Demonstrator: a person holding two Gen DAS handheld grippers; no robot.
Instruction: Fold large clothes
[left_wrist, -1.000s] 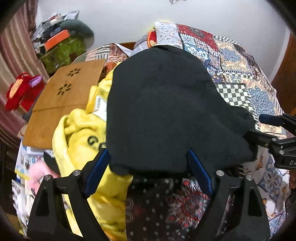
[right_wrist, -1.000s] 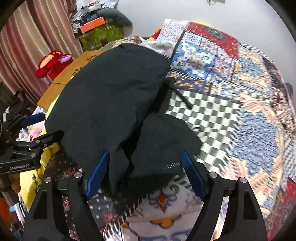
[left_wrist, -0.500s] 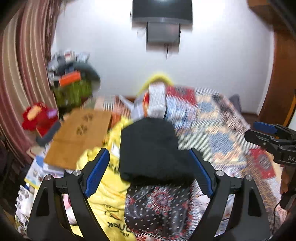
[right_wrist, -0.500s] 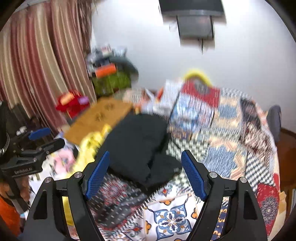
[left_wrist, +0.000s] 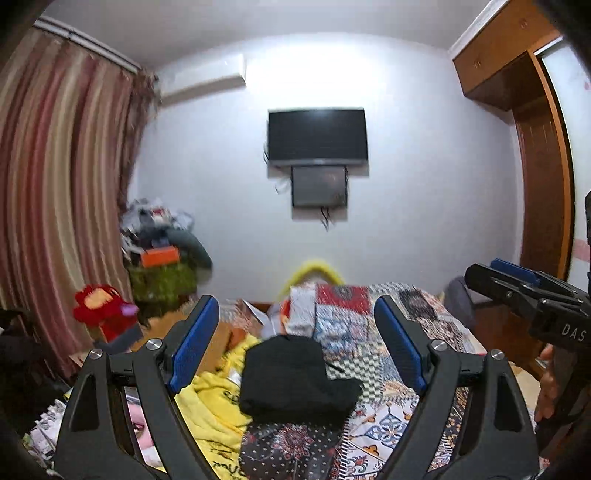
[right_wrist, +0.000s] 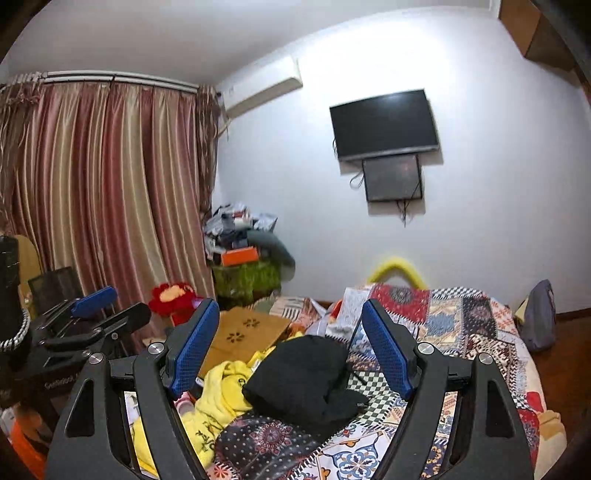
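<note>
both grippers held level above the near end of the bed, facing the far white wall. left gripper (left_wrist: 295, 350): blue-padded jaws stand wide apart, nothing between the pads. right gripper (right_wrist: 286, 349): jaws likewise spread wide, pads bare, nothing held. the folded black fabric garment (left_wrist: 291, 376) lies on the bed with the multicoloured patchwork quilt (left_wrist: 399, 317), near the bed's left side, clear of both grippers; it sits as a compact dark bundle with a smaller flap sticking out at its lower right. touching its left edge is a crumpled yellow garment with dark lettering (left_wrist: 214, 402); a dark floral-print cloth (left_wrist: 288, 446) lies just in front of the black bundle, nearest the cameras. in the left wrist view the right gripper shows at the right edge with part of a hand (left_wrist: 550, 387) behind it; in the right wrist view the left gripper shows at the left edge. beyond the yellow garment, a flat brown board with flower-shaped cut-outs (right_wrist: 247, 328). a red plush toy (right_wrist: 173, 297) sits by the striped pink-and-cream curtain (right_wrist: 103, 184). a black flat-screen television (left_wrist: 317, 136) hangs on the wall, with a smaller dark panel under it. a pile of clutter on a green box (left_wrist: 162, 273) fills the corner.
</note>
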